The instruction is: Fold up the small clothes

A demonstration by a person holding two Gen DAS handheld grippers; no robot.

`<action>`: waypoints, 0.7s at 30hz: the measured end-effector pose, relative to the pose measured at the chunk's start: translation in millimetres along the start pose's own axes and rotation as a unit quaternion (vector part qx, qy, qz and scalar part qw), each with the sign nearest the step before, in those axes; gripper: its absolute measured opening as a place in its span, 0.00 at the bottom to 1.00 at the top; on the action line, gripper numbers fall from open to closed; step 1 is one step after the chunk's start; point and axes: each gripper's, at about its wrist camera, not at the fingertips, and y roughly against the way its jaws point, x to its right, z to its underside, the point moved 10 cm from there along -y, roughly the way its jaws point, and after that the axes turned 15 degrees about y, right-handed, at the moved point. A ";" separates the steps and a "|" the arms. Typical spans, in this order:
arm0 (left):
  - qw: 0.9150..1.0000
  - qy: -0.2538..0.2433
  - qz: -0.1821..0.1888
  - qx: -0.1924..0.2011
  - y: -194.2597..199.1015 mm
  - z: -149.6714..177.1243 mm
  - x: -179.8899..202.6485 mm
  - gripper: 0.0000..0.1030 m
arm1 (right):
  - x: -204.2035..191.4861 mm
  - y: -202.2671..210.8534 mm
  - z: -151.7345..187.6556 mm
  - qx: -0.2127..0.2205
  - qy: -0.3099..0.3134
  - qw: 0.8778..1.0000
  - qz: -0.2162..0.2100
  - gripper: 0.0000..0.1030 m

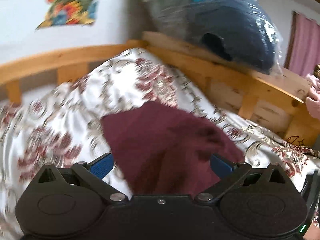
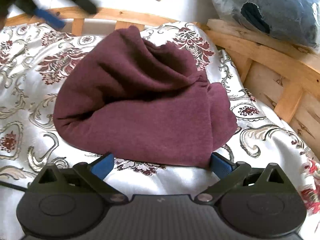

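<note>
A maroon garment [image 2: 140, 104] lies bunched and partly folded on the floral bedspread [image 2: 30, 80]. My right gripper [image 2: 162, 164] is open, its blue pads on either side of the garment's near edge, just above the bedspread. In the blurred left wrist view the same maroon garment [image 1: 164, 146] lies between the spread blue pads of my left gripper [image 1: 162, 164], which is open. The left gripper [image 2: 50, 10] also shows blurred at the top left of the right wrist view, away from the garment.
A wooden bed frame [image 2: 270, 60] runs along the back and right sides. A plastic-wrapped dark blue bundle [image 2: 280, 6] rests on the frame's right corner. A colourful floral picture [image 1: 68, 4] hangs on the white wall. A person's hand [image 1: 314, 100] is at the right edge.
</note>
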 end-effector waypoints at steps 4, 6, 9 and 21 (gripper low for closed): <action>1.000 0.017 -0.015 0.012 1.4 27.0 -24.1 0.99 | 20.0 16.3 -3.7 -0.001 -0.030 1.000 -0.006 1.00; 1.000 -0.008 -0.020 -0.005 -5.4 36.1 -23.3 0.99 | 37.0 26.7 -11.9 0.011 -0.056 0.998 0.002 1.00; 0.999 -0.044 -0.019 0.007 -10.6 37.7 -14.6 0.99 | 62.8 37.4 -29.1 0.040 -0.097 0.994 0.009 1.00; 0.986 -0.169 -0.002 0.014 -26.0 67.2 16.8 0.76 | 133.3 -26.3 -90.8 0.061 -0.283 0.953 -0.089 0.62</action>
